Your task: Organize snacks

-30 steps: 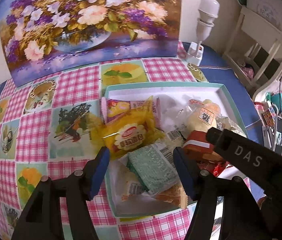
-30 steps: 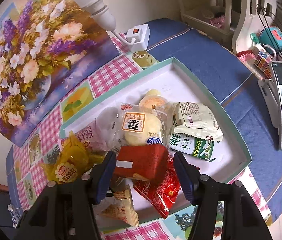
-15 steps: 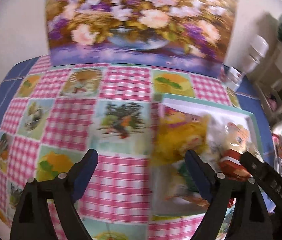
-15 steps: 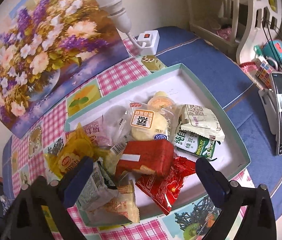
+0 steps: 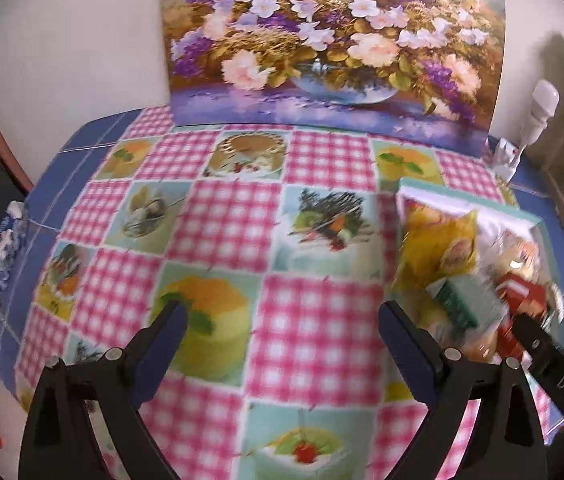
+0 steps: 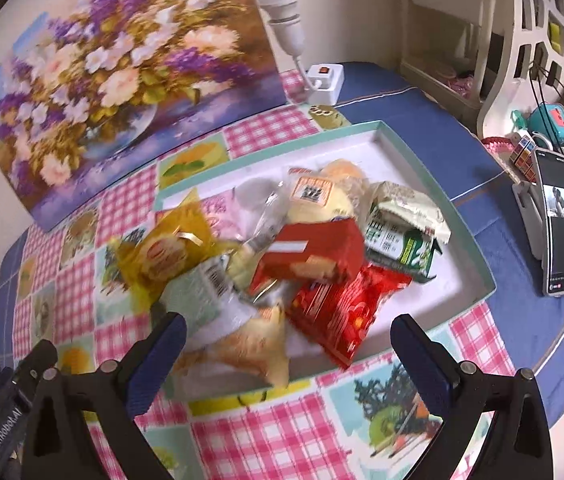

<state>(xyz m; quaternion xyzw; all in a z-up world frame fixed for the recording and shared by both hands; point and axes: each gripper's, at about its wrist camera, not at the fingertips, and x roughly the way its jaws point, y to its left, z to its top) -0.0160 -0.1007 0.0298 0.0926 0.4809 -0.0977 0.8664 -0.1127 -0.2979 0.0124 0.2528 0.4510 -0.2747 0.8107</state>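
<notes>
A shallow teal-rimmed white tray (image 6: pixel 434 184) holds a heap of snacks: a red box (image 6: pixel 314 256), a red packet (image 6: pixel 342 312), a green biscuit pack (image 6: pixel 402 236), a yellow packet (image 6: pixel 166 256), a pale green packet (image 6: pixel 202 296) and a tan packet (image 6: pixel 254 348). My right gripper (image 6: pixel 288 338) is open and empty, above the tray's near edge. My left gripper (image 5: pixel 282 324) is open and empty over the checked cloth, left of the tray (image 5: pixel 538 220). The yellow packet (image 5: pixel 434 248) and red box (image 5: pixel 522 292) show at the right of the left wrist view.
A flower painting (image 5: pixel 334 40) leans on the wall behind the pink checked tablecloth (image 5: pixel 222 232). A white lamp and switch box (image 6: pixel 322 80) stand behind the tray. A phone on a stand (image 6: pixel 558 220), toys and a white chair (image 6: pixel 530 40) are at the right.
Both grippers opened wide and pulled back from the tray. The left gripper swung left, so the tray went from centre to the right edge of its view.
</notes>
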